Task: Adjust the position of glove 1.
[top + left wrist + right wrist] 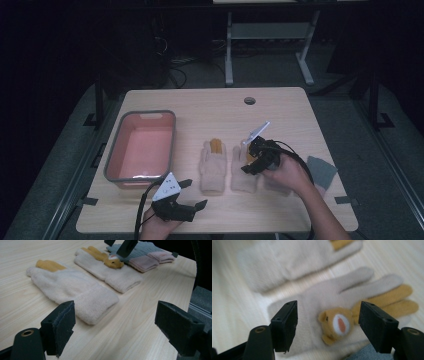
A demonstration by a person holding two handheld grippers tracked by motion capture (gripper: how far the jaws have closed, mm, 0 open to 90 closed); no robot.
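Note:
Two cream gloves with tan fingers lie side by side mid-table. The left glove [214, 167] [72, 287] [287, 260] lies flat. On the right glove [239, 177] [110, 270] [322, 295] there is a small tan bear face [337, 323]. My right gripper [251, 156] [328, 325] hovers open just over that glove, its jaws straddling the bear face. My left gripper [195, 193] [117, 332] is open near the table's front edge, pointing at the cuff of the left glove, with nothing between its jaws.
A pink bin with a grey rim [172, 145] stands at the left of the table. Grey and pink gloves [147, 257] [322, 170] lie at the right edge beside the right hand. A cable hole [249, 100] sits near the far edge.

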